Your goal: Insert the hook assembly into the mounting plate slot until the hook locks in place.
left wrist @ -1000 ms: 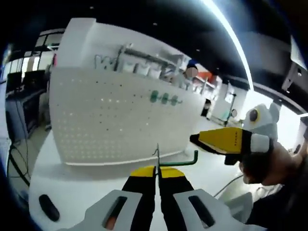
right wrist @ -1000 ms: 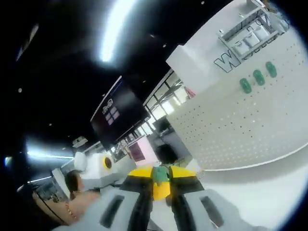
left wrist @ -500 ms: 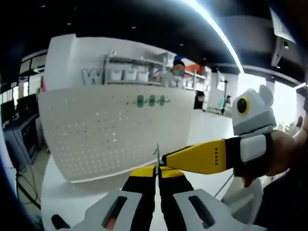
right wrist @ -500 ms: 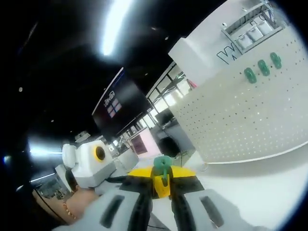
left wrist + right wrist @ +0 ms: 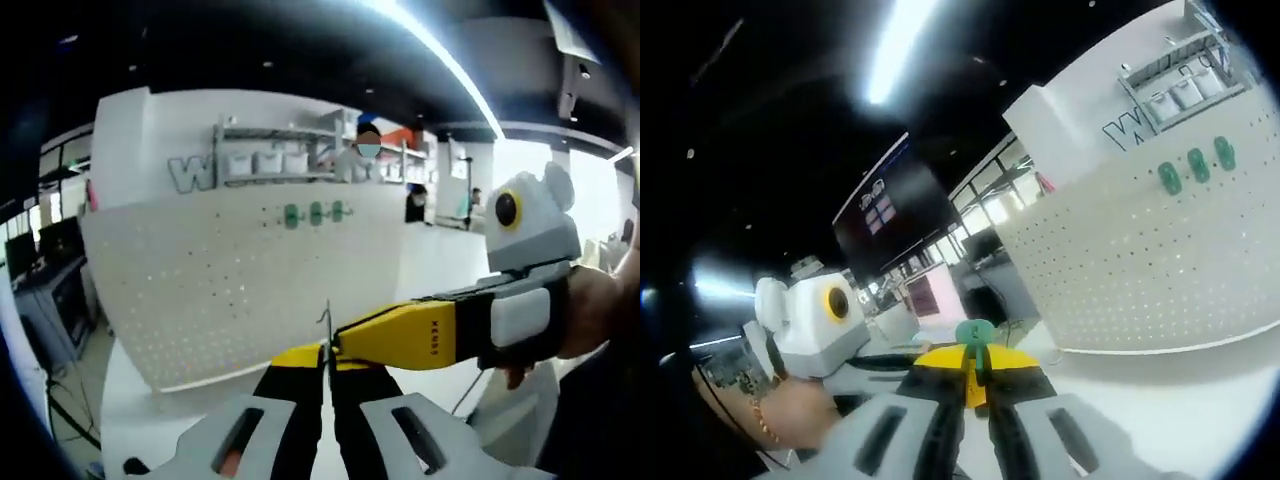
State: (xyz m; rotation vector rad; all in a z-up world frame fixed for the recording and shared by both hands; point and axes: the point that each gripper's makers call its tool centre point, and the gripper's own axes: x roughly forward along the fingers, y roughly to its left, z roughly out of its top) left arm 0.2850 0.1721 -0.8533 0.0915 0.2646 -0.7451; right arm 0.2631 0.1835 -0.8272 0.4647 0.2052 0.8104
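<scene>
Left tool (image 5: 327, 372) pressed on thin plate (image 5: 326, 322); right tool (image 5: 973, 378) pinches green hook (image 5: 974, 336), both above desk (image 5: 1200, 420) before pegboard (image 5: 250, 280). Risk: hook misses slot, plate twists out.

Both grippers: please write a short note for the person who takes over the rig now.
Left gripper: jaws shut on a thin metal piece.
Right gripper: shut on the green hook; its yellow tip meets the left gripper's tip.
White pegboard stands on the white table, with three green hooks already mounted near its top.
Done: both parts picked up and brought together.
Left: insert the hook assembly into the plate until it locks.
</scene>
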